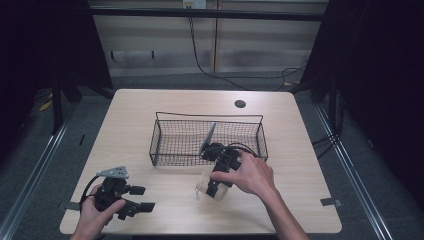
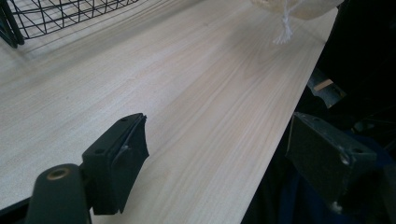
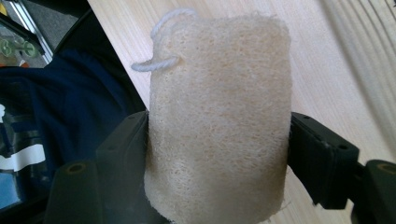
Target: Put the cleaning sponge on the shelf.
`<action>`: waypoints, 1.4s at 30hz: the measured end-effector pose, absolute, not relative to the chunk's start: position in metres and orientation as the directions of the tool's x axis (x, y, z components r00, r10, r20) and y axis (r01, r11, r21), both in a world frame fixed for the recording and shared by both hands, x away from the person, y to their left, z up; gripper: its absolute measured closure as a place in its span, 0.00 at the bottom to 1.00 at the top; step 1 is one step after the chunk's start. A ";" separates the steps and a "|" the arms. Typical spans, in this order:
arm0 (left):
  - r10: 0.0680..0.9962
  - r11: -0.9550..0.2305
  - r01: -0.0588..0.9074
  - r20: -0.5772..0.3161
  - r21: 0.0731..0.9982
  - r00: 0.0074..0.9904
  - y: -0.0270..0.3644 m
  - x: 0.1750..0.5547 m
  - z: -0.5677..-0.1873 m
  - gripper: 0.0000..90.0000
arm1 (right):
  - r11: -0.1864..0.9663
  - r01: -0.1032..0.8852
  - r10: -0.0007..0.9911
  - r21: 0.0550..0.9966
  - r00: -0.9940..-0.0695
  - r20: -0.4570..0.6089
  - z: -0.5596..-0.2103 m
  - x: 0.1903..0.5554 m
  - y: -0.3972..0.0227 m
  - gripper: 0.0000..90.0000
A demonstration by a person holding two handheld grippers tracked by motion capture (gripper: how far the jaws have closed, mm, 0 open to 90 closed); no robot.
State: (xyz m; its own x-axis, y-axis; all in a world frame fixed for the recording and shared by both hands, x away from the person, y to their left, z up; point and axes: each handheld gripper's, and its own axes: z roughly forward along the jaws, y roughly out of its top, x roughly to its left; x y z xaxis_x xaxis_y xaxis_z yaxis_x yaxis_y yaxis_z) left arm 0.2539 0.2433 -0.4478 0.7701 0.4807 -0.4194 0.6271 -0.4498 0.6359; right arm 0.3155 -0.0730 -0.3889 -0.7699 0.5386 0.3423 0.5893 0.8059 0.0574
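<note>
**At table centre-front: loofah gripped, basket drop pending**

At about 5 o'clock from the wire basket point(image 1: 207, 137), just off its near rim, the right gripper point(image 1: 216, 186) has a beige loofah sponge point(image 3: 217, 116) clamped between its jaws. In the right gripper view the jaws press both flanks of the loofah, closed only as far as its width lets them, and its white hanging loop point(image 3: 161, 44) pokes out at the far end, around 11 o'clock in that view. In the high view the loofah sits low over the table point(image 1: 150, 110), half hidden under the hand; whether it touches the wood, can't tell.

The left gripper point(image 1: 136, 199) is parked at 7 o'clock on the table, near the front edge, well apart from the basket. Its jaws stand wide apart with nothing between them, bare wood below in the left gripper view. The loofah's frayed string shows at 1 o'clock in that view.

Step, as I judge it: grasp done, transfer to the basket is next. The basket holds one dark flat item point(image 1: 208, 138) leaning upright near its middle, identity unclear.

The next move likely calls for lifting clear of the near rim, carrying toward 11 o'clock, then releasing in a free part of the basket beside that leaning piece. The soft loofah may compress, so the grip should hold until it is over the mesh.
</note>
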 end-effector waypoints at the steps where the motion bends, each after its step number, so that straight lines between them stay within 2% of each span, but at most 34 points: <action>1: 0.481 -0.450 0.627 -0.419 0.636 0.770 0.243 0.254 -0.448 0.22 | 0.804 0.591 0.541 0.059 -0.770 0.340 -0.387 0.316 -0.073 0.28; 14: 0.483 -0.448 0.628 -0.419 0.636 0.769 0.243 0.254 -0.449 0.22 | 0.788 0.608 0.558 0.098 -0.772 0.306 -0.369 0.321 -0.080 0.28; 30: 0.476 -0.450 0.628 -0.424 0.635 0.770 0.242 0.253 -0.448 0.22 | 0.701 0.697 0.640 0.149 -0.708 0.299 -0.343 0.340 -0.102 0.28; 42: 0.476 -0.450 0.626 -0.423 0.637 0.771 0.243 0.254 -0.448 0.22 | 0.640 0.753 0.699 0.150 -0.652 0.294 -0.329 0.356 -0.117 0.28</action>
State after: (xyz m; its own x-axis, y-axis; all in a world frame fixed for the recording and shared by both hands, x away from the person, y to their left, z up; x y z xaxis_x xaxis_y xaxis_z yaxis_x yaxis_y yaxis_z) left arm 0.2539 0.2427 -0.4483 0.7714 0.4758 -0.4225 0.6262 -0.4497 0.6369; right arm 0.3562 -0.1172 -0.3290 -0.6522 0.6988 0.2938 0.7535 0.6401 0.1502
